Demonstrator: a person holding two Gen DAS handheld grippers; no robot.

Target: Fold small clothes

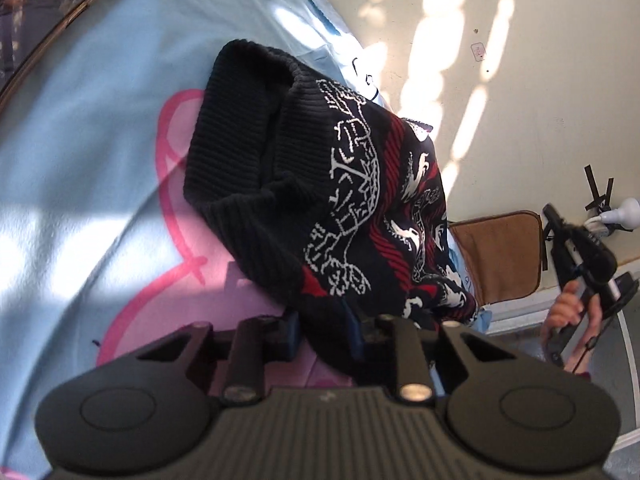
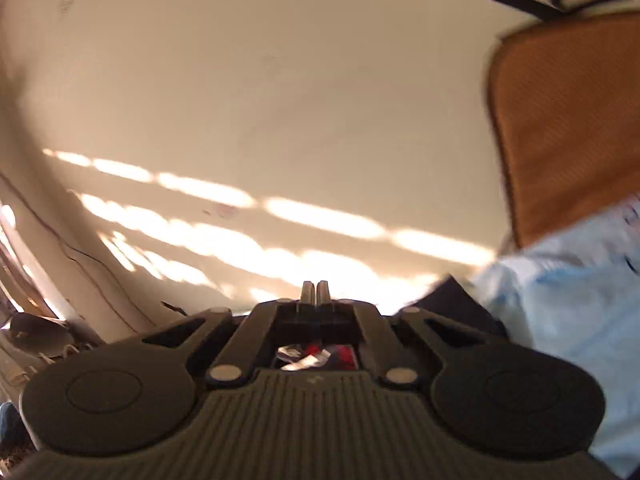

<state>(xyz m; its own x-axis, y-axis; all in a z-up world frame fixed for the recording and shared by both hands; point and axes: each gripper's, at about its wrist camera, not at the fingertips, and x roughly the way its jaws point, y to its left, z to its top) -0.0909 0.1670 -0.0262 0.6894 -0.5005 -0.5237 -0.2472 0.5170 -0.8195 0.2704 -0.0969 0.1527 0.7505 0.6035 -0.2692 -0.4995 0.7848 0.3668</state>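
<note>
A black knit sweater (image 1: pixel 280 184) with white and red patterning lies bunched on a light-blue blanket (image 1: pixel 100 140) printed with pink shapes. My left gripper (image 1: pixel 325 336) sits at the sweater's near edge, and dark knit fills the gap between its blue pads (image 1: pixel 294 334), so it is shut on the fabric. In the right wrist view my right gripper (image 2: pixel 316 292) is shut with nothing between its fingertips, pointing at a cream wall away from the sweater. A scrap of the patterned knit (image 2: pixel 316 356) shows beneath it. A hand (image 1: pixel 568 308) at the far right holds that gripper.
A brown cushion (image 1: pixel 500 256) leans against the cream wall (image 2: pixel 280 100) beyond the blanket's edge. A white plug (image 1: pixel 624 212) and black tape strips are on the wall nearby. A dark metal-edged object (image 1: pixel 48 12) lies on the blanket's far left corner.
</note>
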